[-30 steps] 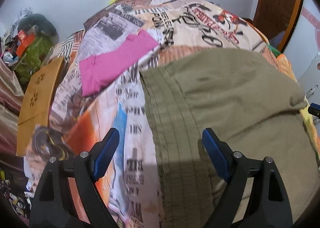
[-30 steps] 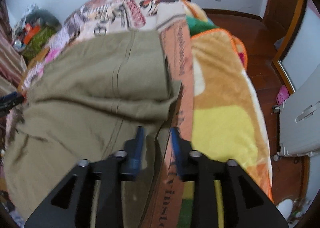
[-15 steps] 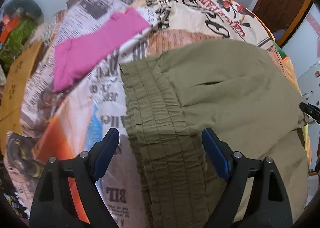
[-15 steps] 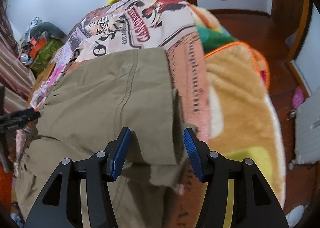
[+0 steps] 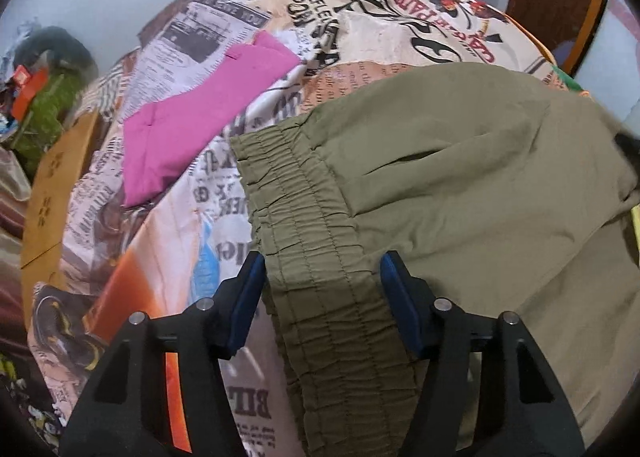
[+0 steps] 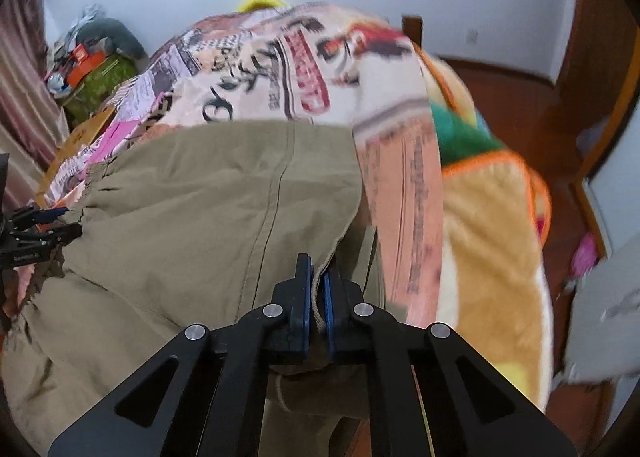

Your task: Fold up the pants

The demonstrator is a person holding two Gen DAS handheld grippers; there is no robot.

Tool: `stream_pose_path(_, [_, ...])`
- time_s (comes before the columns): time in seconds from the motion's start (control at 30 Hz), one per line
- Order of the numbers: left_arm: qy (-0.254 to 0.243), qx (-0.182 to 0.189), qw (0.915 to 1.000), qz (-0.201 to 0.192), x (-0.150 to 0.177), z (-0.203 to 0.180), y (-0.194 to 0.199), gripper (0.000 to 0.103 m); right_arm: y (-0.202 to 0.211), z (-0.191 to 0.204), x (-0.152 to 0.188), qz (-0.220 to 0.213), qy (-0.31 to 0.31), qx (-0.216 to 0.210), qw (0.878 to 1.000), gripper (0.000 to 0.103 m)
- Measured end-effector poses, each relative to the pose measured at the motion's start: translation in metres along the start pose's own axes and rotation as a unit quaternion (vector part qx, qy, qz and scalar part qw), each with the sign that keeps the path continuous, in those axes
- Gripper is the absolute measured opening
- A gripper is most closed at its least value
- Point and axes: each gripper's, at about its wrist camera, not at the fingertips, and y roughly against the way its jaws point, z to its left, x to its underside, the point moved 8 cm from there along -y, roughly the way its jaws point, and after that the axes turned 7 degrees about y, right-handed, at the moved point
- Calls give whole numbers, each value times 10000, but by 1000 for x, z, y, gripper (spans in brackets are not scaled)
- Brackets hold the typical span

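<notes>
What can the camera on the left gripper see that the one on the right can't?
Only the left wrist view shows the pants' gathered waistband between the left gripper, whose jaws are closing. Only the right wrist view shows the right gripper shut on the pants' edge, and the yellow blanket. Both show the olive pants on the newspaper-print bedspread.

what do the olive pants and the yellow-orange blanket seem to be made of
Olive-green pants: thin woven cloth, probably cotton or a blend, matte; it creases sharply, with stitched seams and a gathered elastic waistband.
Yellow-orange blanket: looks like plush fleece, with a soft fuzzy nap, though the view is blurred.
</notes>
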Motion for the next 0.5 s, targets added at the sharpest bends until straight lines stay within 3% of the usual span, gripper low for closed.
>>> stream_pose_path(0.2, [195,-121,9997,-81,4,9,-1,62,-7,-4,-31,-165,224,225,9994,4])
stream_pose_path(0.5, [461,-49,9989,-39,8,17,-10,72,-74,-8,-2,704,136,439,9965,4])
